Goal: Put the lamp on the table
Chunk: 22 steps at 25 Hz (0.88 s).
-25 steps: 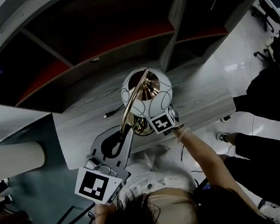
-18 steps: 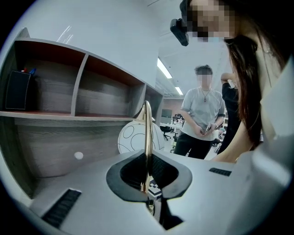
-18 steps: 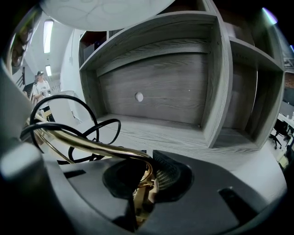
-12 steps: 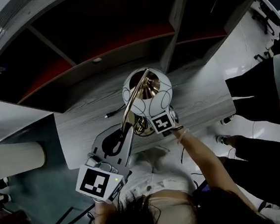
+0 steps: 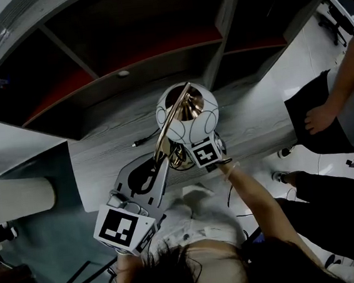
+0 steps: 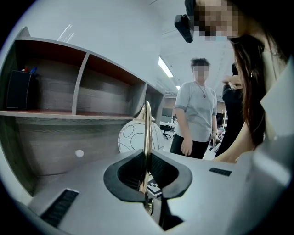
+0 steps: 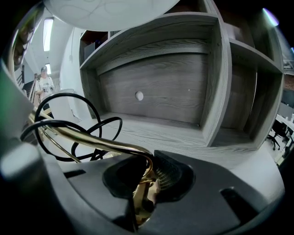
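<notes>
Lamp (image 5: 185,113) with a white round shade (image 6: 131,137) marked by thin dark lines and a thin curved brass stem (image 6: 147,131), held over the grey wood-grain table (image 5: 254,123).
My left gripper (image 6: 146,181) is closed on the brass stem, which passes upright between its black ribbed pads (image 6: 130,170), the shade behind them. My right gripper (image 7: 146,190) is clamped on the bent brass end low on the lamp, the shade right above it, a looped black cable (image 7: 69,121) just beside. The lamp is in front of the open shelf unit (image 5: 122,43); I cannot tell if its foot touches the table.
</notes>
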Motion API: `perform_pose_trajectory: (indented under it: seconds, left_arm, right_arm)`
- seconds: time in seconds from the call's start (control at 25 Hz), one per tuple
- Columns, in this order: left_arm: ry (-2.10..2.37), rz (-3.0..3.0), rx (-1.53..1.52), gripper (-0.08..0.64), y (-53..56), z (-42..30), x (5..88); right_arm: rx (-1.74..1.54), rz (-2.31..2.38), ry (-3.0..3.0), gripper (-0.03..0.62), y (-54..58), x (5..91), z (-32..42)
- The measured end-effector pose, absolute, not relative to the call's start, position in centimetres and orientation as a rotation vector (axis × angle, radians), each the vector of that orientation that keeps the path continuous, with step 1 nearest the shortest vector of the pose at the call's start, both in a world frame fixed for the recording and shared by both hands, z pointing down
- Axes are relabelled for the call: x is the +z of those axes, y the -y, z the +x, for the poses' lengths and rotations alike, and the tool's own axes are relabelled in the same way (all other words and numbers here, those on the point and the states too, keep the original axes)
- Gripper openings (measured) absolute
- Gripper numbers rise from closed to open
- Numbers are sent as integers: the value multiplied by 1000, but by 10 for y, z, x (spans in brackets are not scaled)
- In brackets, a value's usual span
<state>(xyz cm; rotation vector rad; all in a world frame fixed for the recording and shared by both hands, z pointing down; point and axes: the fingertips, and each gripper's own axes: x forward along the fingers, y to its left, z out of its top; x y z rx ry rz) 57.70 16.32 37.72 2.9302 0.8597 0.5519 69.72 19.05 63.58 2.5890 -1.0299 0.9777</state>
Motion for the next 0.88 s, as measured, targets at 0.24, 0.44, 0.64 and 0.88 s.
perform_pose_trajectory:
  seconds: [0.24, 0.44, 0.64, 0.88]
  left_arm:
    - [-845, 2928, 546, 21, -162, 576, 377]
    - [-834, 2919, 552, 42, -158, 573, 376]
    - [-824, 2922, 540, 47, -153, 565, 372]
    - [-812, 2926, 533, 47, -144, 551, 371]
  right_arm:
    - [986, 2594, 1012, 44, -195, 636, 694]
    - [1006, 2597, 979, 44, -197, 634, 691]
    - [1006, 2592, 950, 44, -201, 633, 686]
    - [1017, 2607, 899, 44, -206, 630, 681]
